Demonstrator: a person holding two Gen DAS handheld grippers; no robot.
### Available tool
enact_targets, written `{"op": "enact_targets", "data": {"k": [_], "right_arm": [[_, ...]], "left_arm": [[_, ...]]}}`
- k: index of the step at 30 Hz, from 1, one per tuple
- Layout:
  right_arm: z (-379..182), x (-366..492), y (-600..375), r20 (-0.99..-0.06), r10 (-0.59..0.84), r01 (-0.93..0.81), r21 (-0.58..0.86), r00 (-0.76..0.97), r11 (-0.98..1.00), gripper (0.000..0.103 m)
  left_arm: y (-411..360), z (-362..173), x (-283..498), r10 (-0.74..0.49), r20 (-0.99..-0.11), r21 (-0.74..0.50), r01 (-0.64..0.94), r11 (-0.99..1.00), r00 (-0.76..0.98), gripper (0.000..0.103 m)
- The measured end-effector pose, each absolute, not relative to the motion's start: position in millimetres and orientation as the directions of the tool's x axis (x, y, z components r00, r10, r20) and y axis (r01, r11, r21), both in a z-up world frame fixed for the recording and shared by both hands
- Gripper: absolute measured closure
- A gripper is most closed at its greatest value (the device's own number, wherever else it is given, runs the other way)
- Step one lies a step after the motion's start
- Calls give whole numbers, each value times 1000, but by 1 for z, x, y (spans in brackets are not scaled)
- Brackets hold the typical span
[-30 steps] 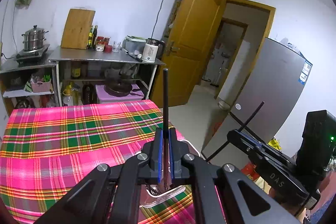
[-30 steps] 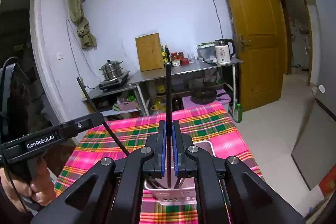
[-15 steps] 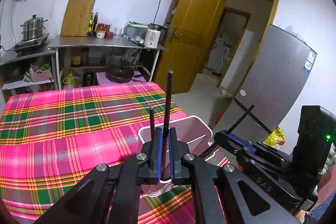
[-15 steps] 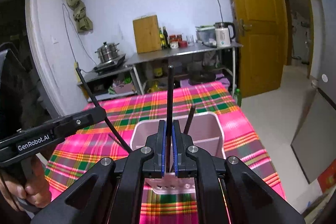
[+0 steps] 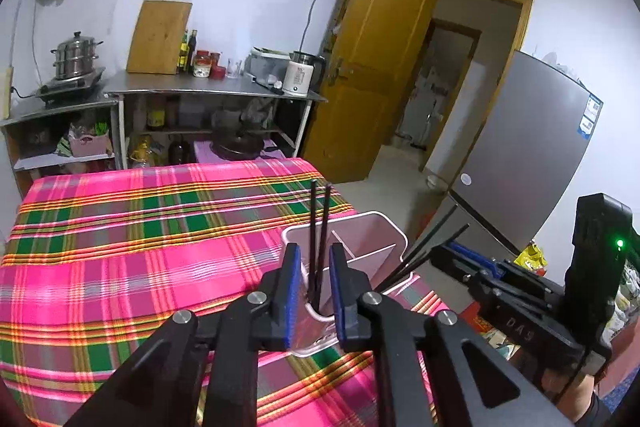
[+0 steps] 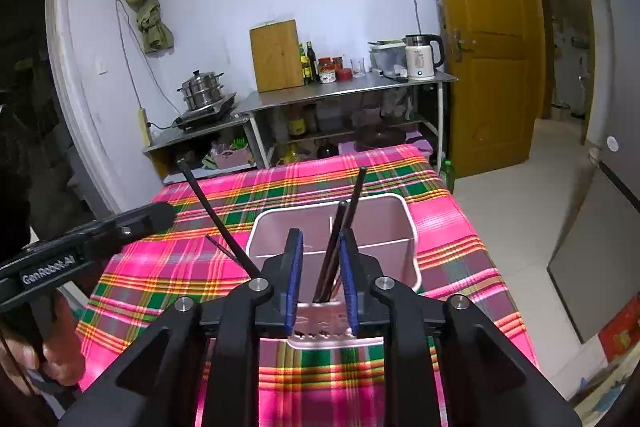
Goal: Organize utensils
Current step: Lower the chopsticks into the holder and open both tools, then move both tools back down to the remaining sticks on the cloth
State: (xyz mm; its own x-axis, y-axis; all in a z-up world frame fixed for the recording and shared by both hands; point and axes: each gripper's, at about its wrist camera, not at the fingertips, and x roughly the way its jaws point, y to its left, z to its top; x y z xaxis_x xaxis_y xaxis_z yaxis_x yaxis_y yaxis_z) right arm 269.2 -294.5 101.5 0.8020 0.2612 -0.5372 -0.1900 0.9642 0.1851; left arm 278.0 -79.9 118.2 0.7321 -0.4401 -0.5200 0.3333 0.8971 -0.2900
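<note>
A pale pink utensil holder (image 5: pixel 390 223) (image 6: pixel 376 219) stands on the plaid table near its right edge. My left gripper (image 5: pixel 315 247) hangs over its near end with jaws opening. Two black chopsticks (image 5: pixel 320 227) stand loose between the pads, their lower ends down in the holder. My right gripper (image 6: pixel 321 233) is also opening. Another black pair (image 6: pixel 340 239) leans toward its right pad and rests in the holder. Each view shows the other gripper (image 5: pixel 444 253) (image 6: pixel 160 215) beside the holder. A hand (image 6: pixel 24 359) holds the left one.
The pink and green plaid cloth (image 5: pixel 120 247) covers the table. Behind it stand a steel counter (image 5: pixel 216 93) with a kettle (image 5: pixel 298 77), a cutting board and a steamer pot (image 5: pixel 74 57). A yellow door (image 5: pixel 376 67) and a grey fridge (image 5: pixel 532 163) are on the right.
Both grippers have sunk toward the holder. Their jaws, shut on chopsticks before, have parted, and both pairs now rest in the holder.
</note>
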Motion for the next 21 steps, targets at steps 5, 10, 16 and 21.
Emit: {"op": "enact_targets", "data": {"k": [5, 10, 16, 21], "right_arm": [[104, 250, -301, -525, 258, -180, 196, 811, 964, 76], [102, 230, -297, -520, 280, -199, 206, 807, 958, 76], [86, 204, -277, -537, 328, -255, 208, 777, 944, 76], [72, 189, -258, -557, 357, -293, 204, 750, 934, 76]], "left_arm": [[-57, 117, 250, -402, -514, -272, 301, 914, 758, 89], [-29, 108, 221, -357, -521, -265, 251, 931, 775, 89], [-2, 88, 187, -310, -541, -266, 191, 945, 782, 89], [10, 67, 171, -284, -570, -265, 154, 952, 771, 89]]}}
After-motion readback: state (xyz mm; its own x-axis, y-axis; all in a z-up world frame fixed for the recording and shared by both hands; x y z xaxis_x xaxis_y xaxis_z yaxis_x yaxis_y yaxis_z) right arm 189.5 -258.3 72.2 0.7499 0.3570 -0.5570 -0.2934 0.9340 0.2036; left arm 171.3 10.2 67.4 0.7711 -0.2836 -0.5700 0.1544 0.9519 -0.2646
